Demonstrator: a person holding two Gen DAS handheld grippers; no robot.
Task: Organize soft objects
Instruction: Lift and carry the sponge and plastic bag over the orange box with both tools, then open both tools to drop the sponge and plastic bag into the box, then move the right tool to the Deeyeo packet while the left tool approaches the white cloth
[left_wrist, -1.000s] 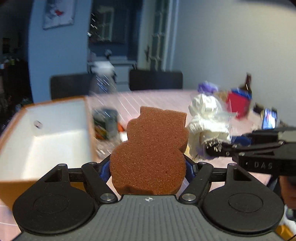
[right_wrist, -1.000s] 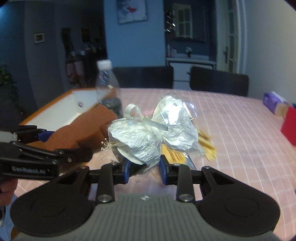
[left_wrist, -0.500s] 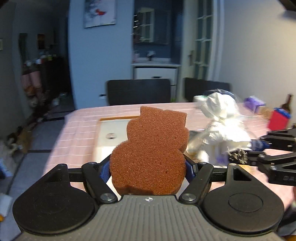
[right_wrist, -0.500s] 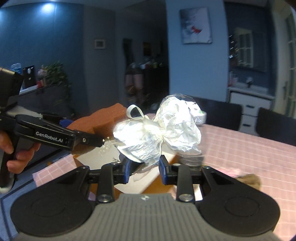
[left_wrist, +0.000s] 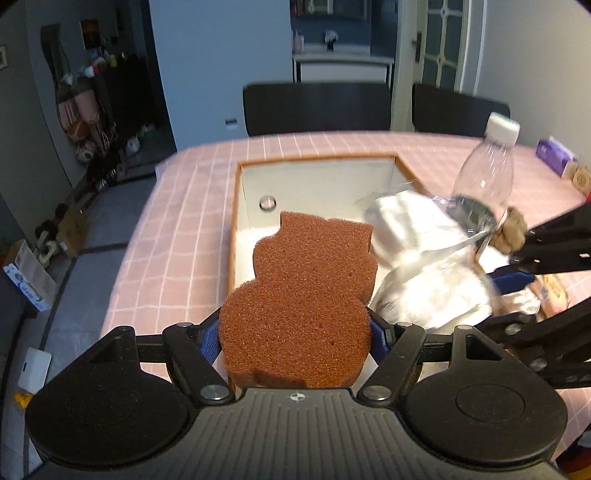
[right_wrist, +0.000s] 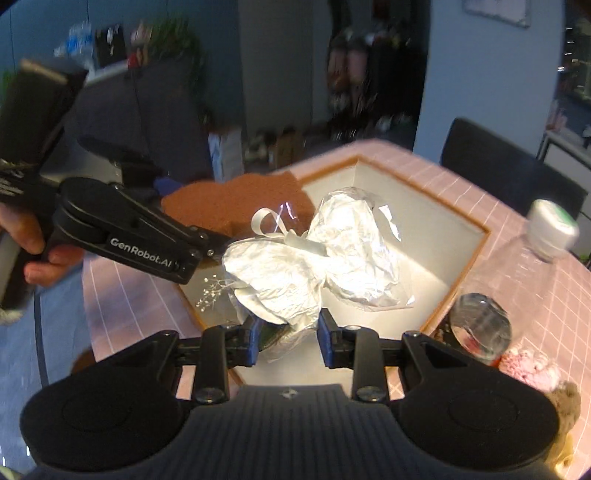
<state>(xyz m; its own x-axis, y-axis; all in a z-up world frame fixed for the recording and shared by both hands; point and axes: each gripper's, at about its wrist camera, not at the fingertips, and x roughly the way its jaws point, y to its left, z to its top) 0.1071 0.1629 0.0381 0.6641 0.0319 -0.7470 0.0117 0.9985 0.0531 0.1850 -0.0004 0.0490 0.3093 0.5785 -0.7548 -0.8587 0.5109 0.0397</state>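
Left gripper (left_wrist: 295, 336) clamps a brown sponge (left_wrist: 299, 302) at its base, right gripper (right_wrist: 286, 336) pinches a crinkly wrapped bundle (right_wrist: 314, 258) low down, both hovering over the white box (left_wrist: 314, 177) just ahead; light, squashy, prob. crush-prone.

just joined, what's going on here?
A person is sorting soft items into a white box with an orange rim on the pink checked table. The left hand-held gripper grips a brown sponge; the right hand-held gripper grips a crinkly white wrapped bundle with a ribbon. Both are held over the box, nothing released yet. A clear plastic bottle stands beside the box.
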